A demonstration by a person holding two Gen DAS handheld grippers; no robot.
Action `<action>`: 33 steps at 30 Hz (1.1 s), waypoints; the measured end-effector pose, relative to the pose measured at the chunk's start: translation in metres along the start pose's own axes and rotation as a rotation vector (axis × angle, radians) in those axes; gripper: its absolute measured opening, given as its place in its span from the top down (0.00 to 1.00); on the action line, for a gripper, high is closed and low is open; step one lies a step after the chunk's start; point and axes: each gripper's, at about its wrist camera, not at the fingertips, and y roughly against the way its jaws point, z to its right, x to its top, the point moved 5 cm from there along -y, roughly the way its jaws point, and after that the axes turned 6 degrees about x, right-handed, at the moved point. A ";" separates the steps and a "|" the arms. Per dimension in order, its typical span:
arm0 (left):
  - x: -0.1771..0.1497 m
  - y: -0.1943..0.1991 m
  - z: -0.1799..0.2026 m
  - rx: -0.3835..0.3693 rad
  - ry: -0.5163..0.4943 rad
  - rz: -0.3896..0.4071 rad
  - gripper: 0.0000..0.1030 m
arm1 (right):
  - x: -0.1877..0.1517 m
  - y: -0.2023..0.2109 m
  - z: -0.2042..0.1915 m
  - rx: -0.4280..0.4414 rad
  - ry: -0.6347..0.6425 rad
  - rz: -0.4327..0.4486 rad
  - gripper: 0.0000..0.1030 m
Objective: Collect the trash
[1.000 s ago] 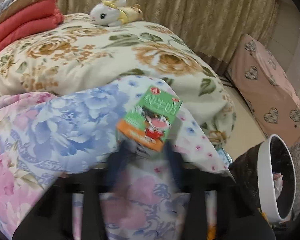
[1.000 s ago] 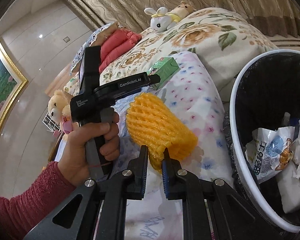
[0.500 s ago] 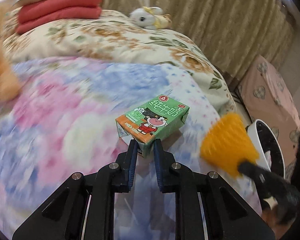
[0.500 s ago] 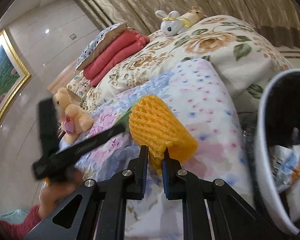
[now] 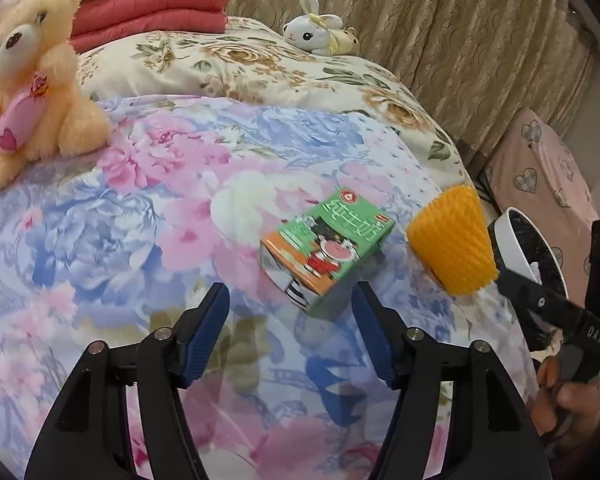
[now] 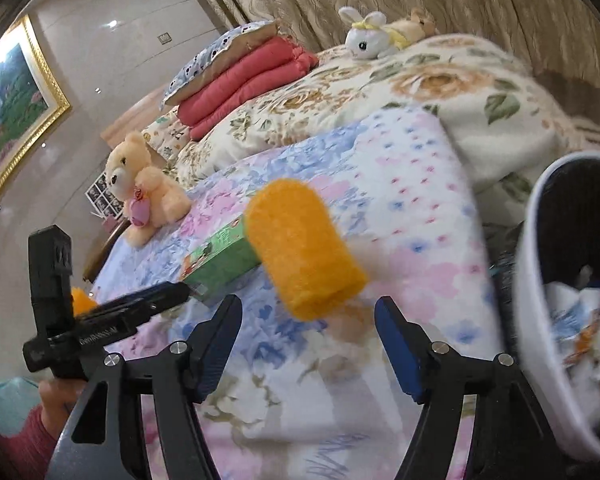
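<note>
A green milk carton (image 5: 328,252) lies on the floral quilt (image 5: 140,240), just ahead of my left gripper (image 5: 290,320). Its jaws are opening, and the pads stand clear of the carton's near corner. An orange foam fruit net (image 6: 304,252) sits blurred in front of my right gripper (image 6: 308,320). Those jaws are opening too, with the net's lower end between the fingertips and neither pad touching it. In the left wrist view the net (image 5: 452,244) shows to the right of the carton. The carton (image 6: 220,260) lies behind the net in the right wrist view.
A white-rimmed bin (image 6: 540,280) with a black liner holds wrappers at the bed's right edge, also seen as the bin (image 5: 512,232). A teddy bear (image 5: 32,80), a toy rabbit (image 5: 312,32) and folded red blankets (image 5: 148,12) lie on the bed. Curtains hang behind.
Both grippers went from shut to wide open, the left one letting go of the carton and the right one of the foam net. The left gripper swung over the bed, bringing the teddy bear into view.
</note>
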 end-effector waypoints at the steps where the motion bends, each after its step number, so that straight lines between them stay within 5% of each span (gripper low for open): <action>1: 0.002 -0.004 0.000 -0.006 -0.003 -0.008 0.28 | 0.003 -0.002 0.001 -0.004 0.001 0.000 0.29; 9: 0.014 -0.021 0.016 -0.040 -0.074 -0.017 0.28 | 0.013 -0.036 0.002 -0.010 0.004 -0.044 0.28; 12: 0.012 -0.027 0.020 -0.050 -0.089 -0.036 0.46 | 0.015 -0.044 0.003 -0.008 -0.018 -0.050 0.29; 14: 0.011 -0.028 0.024 -0.037 -0.107 -0.030 0.46 | 0.013 -0.049 0.003 -0.005 -0.033 -0.064 0.30; 16: 0.010 -0.025 0.027 -0.031 -0.123 -0.026 0.47 | 0.011 -0.052 0.001 -0.017 -0.030 -0.067 0.52; 19: 0.008 -0.020 0.028 -0.023 -0.114 -0.013 0.47 | 0.009 -0.048 -0.002 -0.021 -0.035 -0.053 0.63; 28: -0.012 0.014 0.026 -0.027 -0.028 0.035 0.48 | -0.005 -0.021 -0.005 0.010 -0.100 -0.004 0.65; 33: -0.028 0.019 0.037 -0.004 -0.083 0.017 0.49 | -0.014 -0.008 -0.009 0.024 -0.114 0.008 0.65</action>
